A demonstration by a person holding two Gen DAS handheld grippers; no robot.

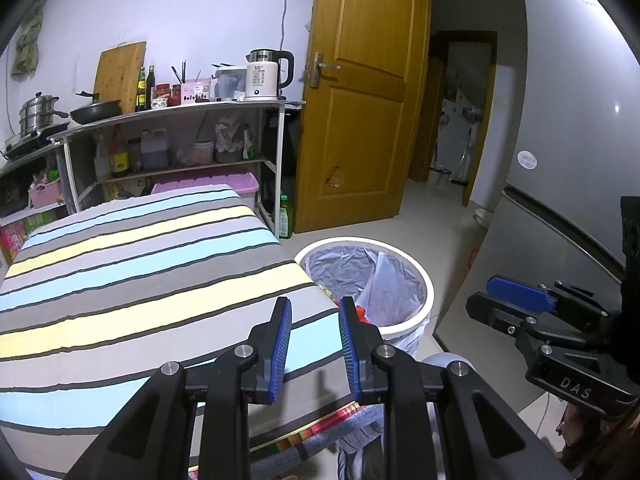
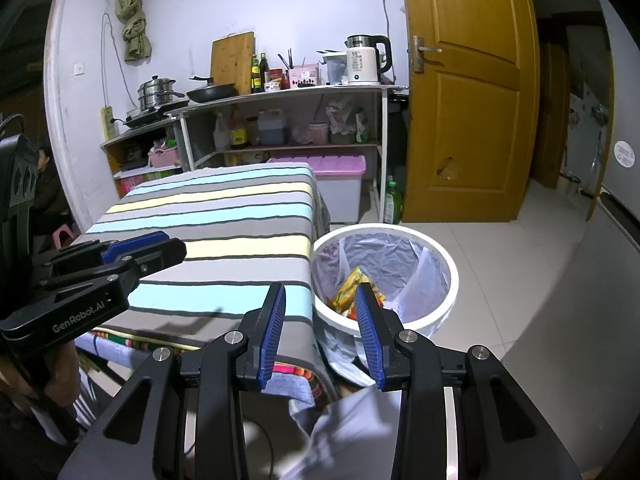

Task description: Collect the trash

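Already the trash (image 2: 352, 290) seems to be in the bin (image 2: 448, 280): yellow and orange wrappers lie at the near side of its lined bottom, best seen from the right wrist. The bin stands on the floor touching the right edge of the striped table (image 2: 224, 216), whose top shows no litter in either view.

Both grippers hover near the table's near right corner. The left gripper (image 1: 314, 316) has its jaws partly apart with nothing between the pads; it points over the table corner, the bin just to its right. The right gripper (image 2: 320, 300) stands somewhat wider, also empty, aimed at the gap between table edge and bin, with the wrappers just beyond its right finger.

So the right hand is the nearer one to the bin, and the wrappers lie far and slightly right of its fingertips, below rim level. My judgement is that collecting is largely done; any further piece would have to be found outside these views, since none shows on the cloth or on the pale floor (image 2: 500, 240) around the bin.
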